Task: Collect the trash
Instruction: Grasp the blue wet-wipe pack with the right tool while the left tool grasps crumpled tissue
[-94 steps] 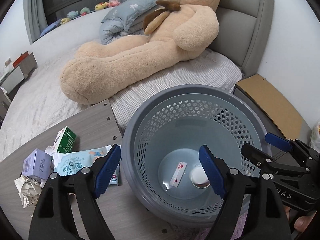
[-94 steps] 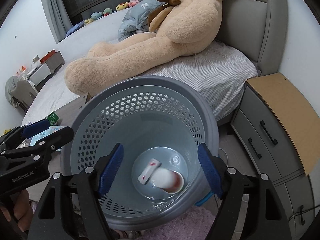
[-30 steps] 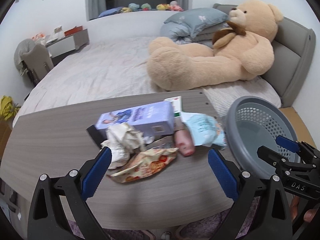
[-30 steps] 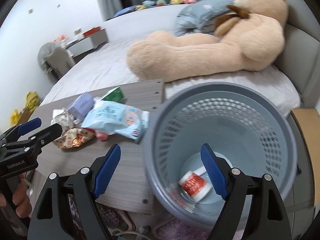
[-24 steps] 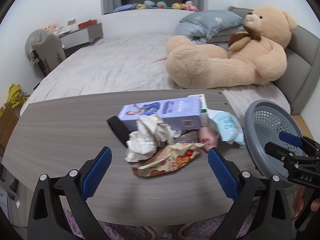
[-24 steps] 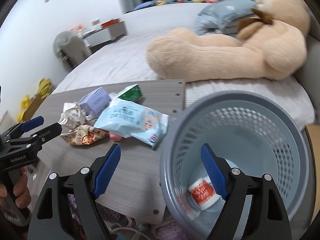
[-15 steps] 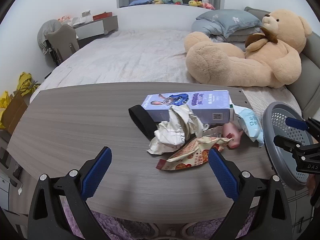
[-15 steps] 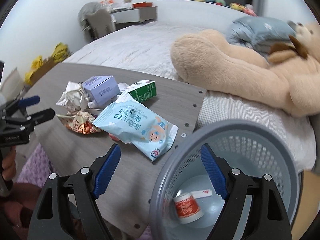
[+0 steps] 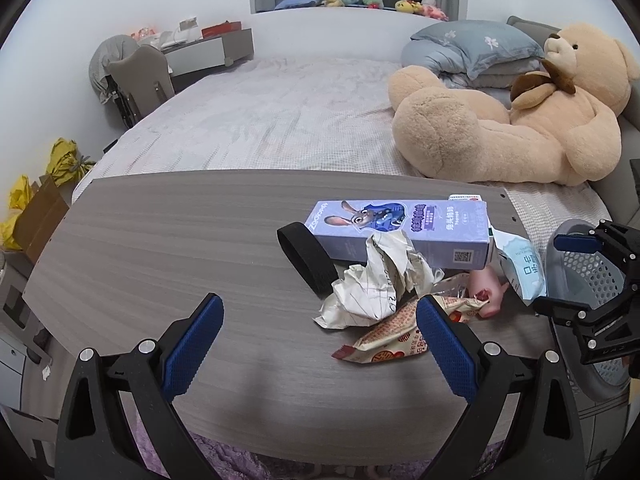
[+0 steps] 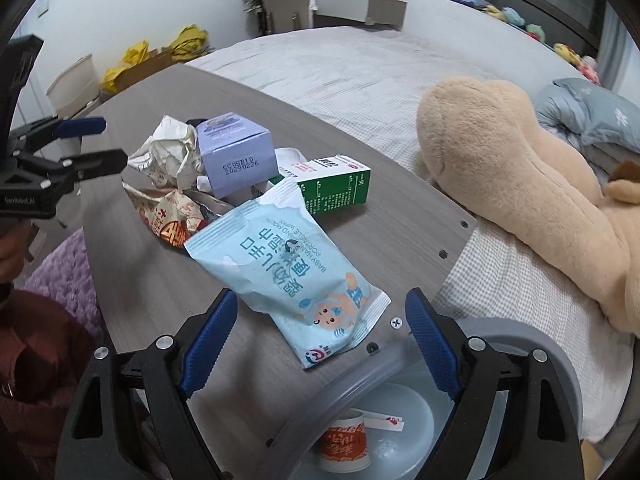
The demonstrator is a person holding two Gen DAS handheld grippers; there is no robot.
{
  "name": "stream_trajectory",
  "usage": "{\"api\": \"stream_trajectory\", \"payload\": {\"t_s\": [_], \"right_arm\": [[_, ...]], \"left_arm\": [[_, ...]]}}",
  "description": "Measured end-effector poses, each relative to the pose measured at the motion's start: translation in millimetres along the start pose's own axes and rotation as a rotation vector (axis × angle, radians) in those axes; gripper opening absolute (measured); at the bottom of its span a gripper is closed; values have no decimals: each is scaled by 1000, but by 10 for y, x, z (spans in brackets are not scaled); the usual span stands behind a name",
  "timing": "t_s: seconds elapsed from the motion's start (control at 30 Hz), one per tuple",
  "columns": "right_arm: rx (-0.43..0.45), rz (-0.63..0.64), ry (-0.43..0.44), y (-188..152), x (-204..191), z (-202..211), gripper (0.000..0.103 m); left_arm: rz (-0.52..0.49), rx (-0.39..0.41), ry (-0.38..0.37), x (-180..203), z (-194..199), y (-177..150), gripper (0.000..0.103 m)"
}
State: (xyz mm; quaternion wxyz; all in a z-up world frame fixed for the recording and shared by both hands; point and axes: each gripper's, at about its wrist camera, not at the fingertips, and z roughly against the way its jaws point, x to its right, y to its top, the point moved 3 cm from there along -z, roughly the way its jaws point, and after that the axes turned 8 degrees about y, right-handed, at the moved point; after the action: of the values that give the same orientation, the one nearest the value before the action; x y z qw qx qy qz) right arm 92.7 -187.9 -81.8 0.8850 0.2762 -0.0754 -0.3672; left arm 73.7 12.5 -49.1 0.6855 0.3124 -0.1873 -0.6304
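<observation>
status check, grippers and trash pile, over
Left gripper and right gripper open, empty. Wipes pack, boxes, crumpled paper on table. Cup in bin. Nothing in the way.

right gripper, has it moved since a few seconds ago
Yes. The right gripper hung over the bin then; it has swung away to the wipes pack on the table, jaws open and empty, just opening wider.

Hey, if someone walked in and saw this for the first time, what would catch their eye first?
Probably the giant teddy bear sprawled on the bed behind the table. Next, the heap of trash on the table: a purple carton, crumpled paper, a snack wrapper and a blue wipes pack, which lies nearest the grey basket.
</observation>
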Motion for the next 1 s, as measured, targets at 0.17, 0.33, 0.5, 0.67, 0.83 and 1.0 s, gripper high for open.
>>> {"api": "stream_trajectory", "payload": {"t_s": [0.17, 0.33, 0.5, 0.67, 0.83, 1.0], "right_arm": [[-33, 45, 35, 62, 32, -128, 82], [-54, 50, 46, 127, 81, -248, 82], [-58, 45, 57, 160, 72, -318, 82], [-38, 31, 66, 176, 38, -290, 76], [-13, 0, 61, 186, 18, -206, 68], [49, -84, 63, 203, 21, -50, 65]], "left_arm": [[7, -5, 4, -3, -23, 38, 95], [9, -12, 10, 6, -54, 71, 95], [18, -17, 13, -36, -89, 88, 95], [25, -19, 9, -71, -99, 66, 95], [34, -19, 2, -117, -91, 44, 95], [40, -10, -9, -171, -61, 12, 95]]}}
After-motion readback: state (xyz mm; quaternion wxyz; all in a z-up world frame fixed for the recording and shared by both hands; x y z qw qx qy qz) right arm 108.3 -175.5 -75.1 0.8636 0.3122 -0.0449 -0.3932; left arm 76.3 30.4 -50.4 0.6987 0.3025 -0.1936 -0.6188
